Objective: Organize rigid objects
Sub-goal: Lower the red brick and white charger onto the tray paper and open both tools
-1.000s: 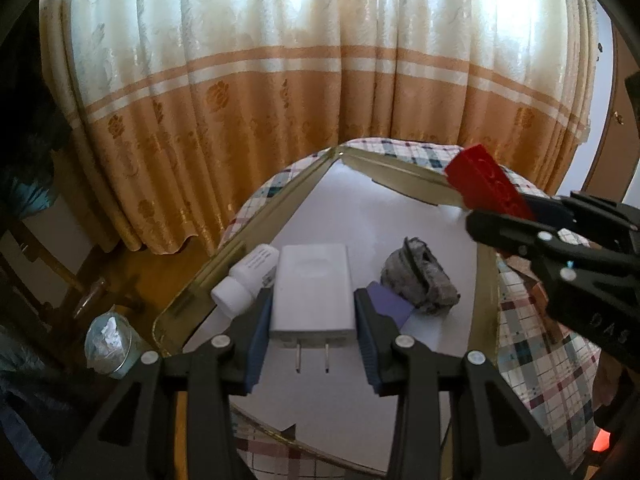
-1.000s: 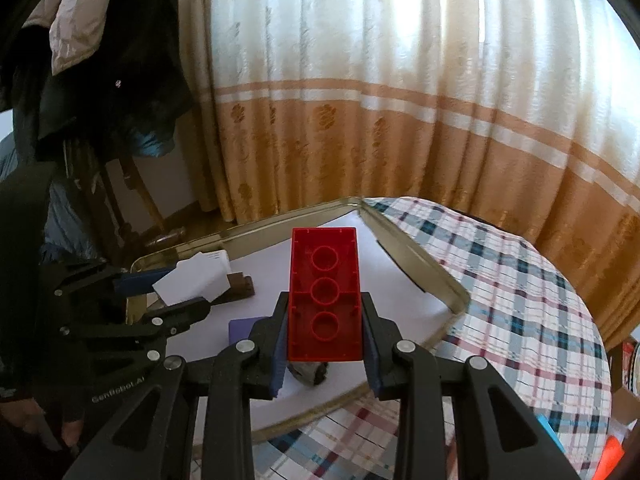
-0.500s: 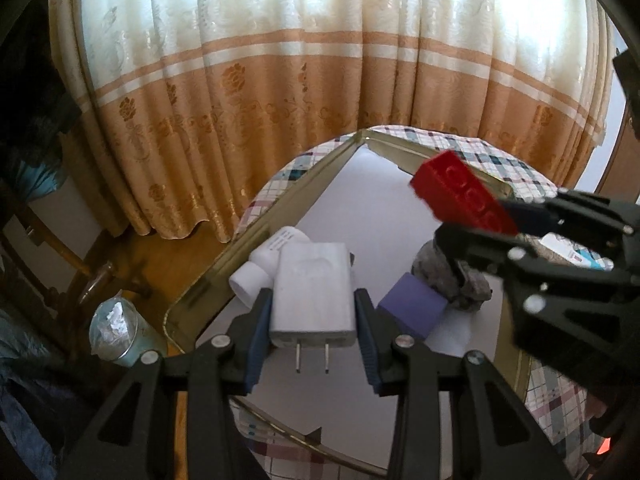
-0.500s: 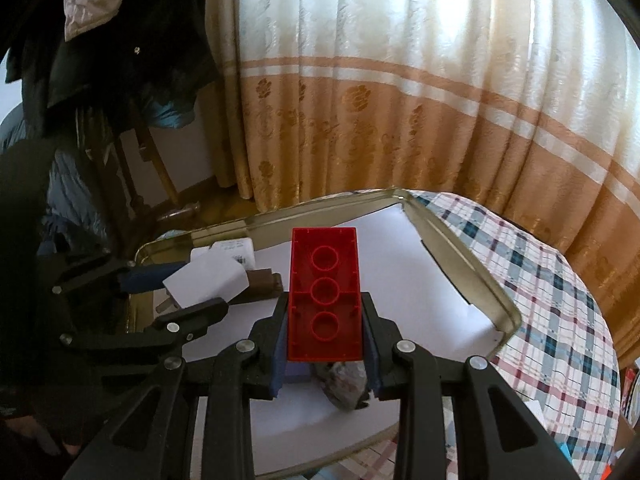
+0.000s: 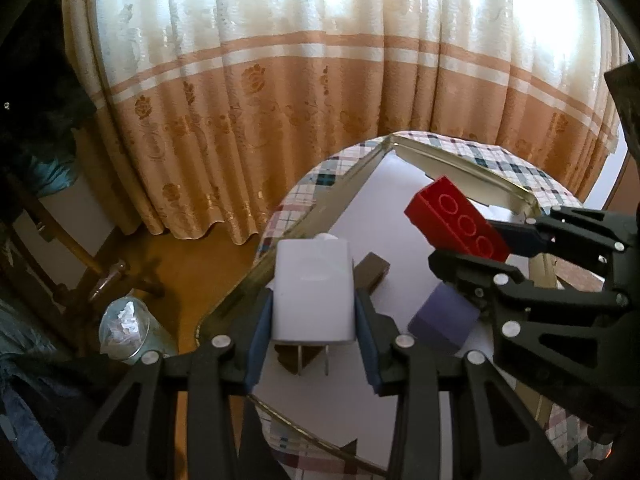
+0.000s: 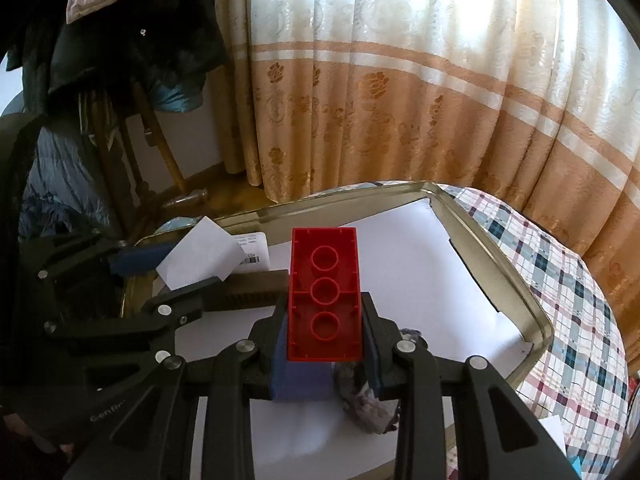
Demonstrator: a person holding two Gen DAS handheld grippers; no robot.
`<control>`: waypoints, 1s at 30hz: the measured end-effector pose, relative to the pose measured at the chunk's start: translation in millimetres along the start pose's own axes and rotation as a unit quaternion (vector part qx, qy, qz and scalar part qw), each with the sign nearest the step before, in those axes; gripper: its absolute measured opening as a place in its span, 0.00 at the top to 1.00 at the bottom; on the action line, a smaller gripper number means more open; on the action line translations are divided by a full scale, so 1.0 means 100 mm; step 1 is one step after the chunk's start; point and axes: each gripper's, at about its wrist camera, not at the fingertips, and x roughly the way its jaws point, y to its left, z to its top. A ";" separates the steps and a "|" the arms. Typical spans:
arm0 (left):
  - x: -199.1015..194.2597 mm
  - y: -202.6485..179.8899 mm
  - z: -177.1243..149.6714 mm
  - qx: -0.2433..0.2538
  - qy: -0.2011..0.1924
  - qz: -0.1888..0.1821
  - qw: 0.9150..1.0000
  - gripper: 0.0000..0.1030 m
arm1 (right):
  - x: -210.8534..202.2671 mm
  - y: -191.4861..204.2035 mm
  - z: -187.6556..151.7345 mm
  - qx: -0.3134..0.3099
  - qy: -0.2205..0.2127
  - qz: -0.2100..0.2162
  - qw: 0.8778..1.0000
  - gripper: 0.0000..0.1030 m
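Observation:
My left gripper (image 5: 314, 300) is shut on a white plug charger (image 5: 314, 292), prongs toward the camera, held over the near-left part of a gold-rimmed tray (image 5: 472, 168) lined with white paper. My right gripper (image 6: 324, 320) is shut on a red building brick (image 6: 323, 292), hollow underside up, above the tray's middle. In the left wrist view the red brick (image 5: 456, 224) hangs to the right of the charger. On the paper lie a purple block (image 5: 444, 320), a brown block (image 5: 372, 270), a white labelled bottle (image 6: 252, 246) and a grey crumpled lump (image 6: 368, 404).
The tray (image 6: 500, 256) rests on a round table under a checked cloth (image 6: 568, 280). An orange and cream curtain (image 5: 320, 80) hangs close behind. On the floor to the left are a wooden chair (image 5: 80, 256) and a bin (image 5: 124, 328) with tissue. Dark coats (image 6: 120, 40) hang at the left.
Both grippers have moved forward and lower over the tray, each keeping its object. The red brick has come closer to the charger. The brown block has come into view; the bottle is now mostly hidden.

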 end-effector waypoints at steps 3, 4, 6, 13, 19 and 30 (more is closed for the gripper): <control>0.01 0.04 0.00 -0.002 -0.001 0.000 1.000 0.62 | 0.03 0.02 0.02 0.003 0.002 0.003 1.000 0.67; 0.02 0.05 0.00 -0.004 -0.001 -0.003 1.000 0.62 | 0.03 0.03 0.02 0.003 0.002 0.004 1.000 0.67; 0.02 0.05 0.00 -0.004 -0.002 -0.004 1.000 0.62 | 0.04 0.05 0.01 0.002 0.004 0.006 1.000 0.67; 0.02 0.06 0.00 -0.001 -0.003 -0.004 1.000 0.62 | 0.07 0.04 -0.03 0.004 0.015 0.006 1.000 0.67; 0.03 0.06 0.00 -0.002 -0.002 -0.004 1.000 0.62 | 0.07 0.02 -0.05 0.007 0.015 0.004 1.000 0.67; 0.03 0.07 0.01 -0.024 0.002 -0.008 1.000 0.42 | -0.07 -0.03 -0.05 0.028 -0.009 -0.006 1.000 0.47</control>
